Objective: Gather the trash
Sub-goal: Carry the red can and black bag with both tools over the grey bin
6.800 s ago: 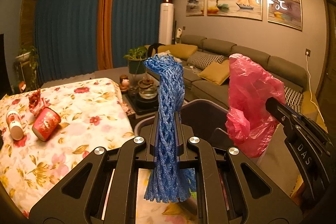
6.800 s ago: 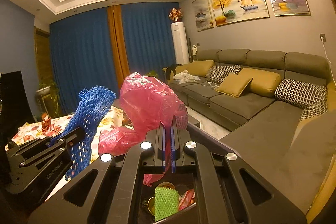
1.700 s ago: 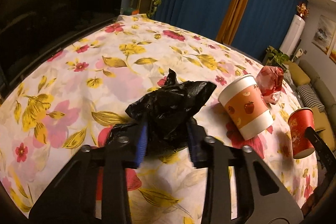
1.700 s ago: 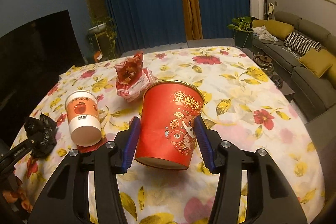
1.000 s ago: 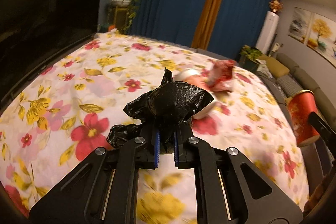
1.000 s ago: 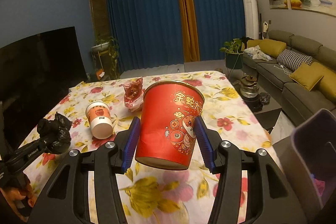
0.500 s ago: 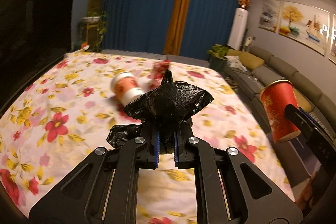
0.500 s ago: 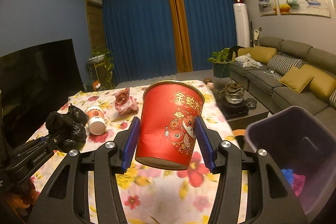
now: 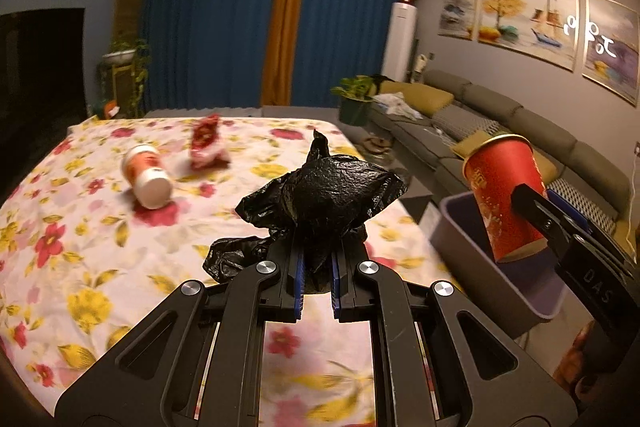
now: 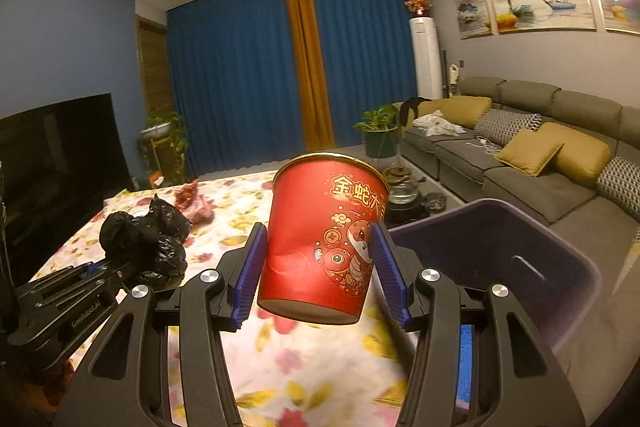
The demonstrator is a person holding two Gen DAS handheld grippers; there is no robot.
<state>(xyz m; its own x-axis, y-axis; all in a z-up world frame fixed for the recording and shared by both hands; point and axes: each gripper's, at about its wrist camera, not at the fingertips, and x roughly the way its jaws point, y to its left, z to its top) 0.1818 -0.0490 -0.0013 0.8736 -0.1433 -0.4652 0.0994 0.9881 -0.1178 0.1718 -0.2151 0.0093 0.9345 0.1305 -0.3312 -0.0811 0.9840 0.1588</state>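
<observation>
My left gripper (image 9: 316, 263) is shut on a crumpled black plastic bag (image 9: 328, 195), lifted above the flowered tablecloth (image 9: 80, 227). In the right wrist view that black plastic bag (image 10: 144, 239) and the left gripper (image 10: 100, 271) sit at lower left. My right gripper (image 10: 318, 263) is shut on a red paper cup (image 10: 324, 235) with gold print, held upright in the air. From the left wrist view the red paper cup (image 9: 504, 195) hangs over the near wall of the purple bin (image 9: 472, 247). The purple bin (image 10: 500, 247) stands just right of the cup.
On the flowered table lie a white and orange paper cup (image 9: 146, 175) on its side and a red snack wrapper (image 9: 206, 143). A grey sofa (image 10: 540, 155) with yellow cushions runs along the right wall. A dark television (image 10: 52, 163) stands left, and a potted plant (image 10: 378, 131) stands by the curtains.
Both grippers swung right from the table toward the purple bin, keeping the black bag and the red cup. The white cup and wrapper slid left in view, and the bin came closer.
</observation>
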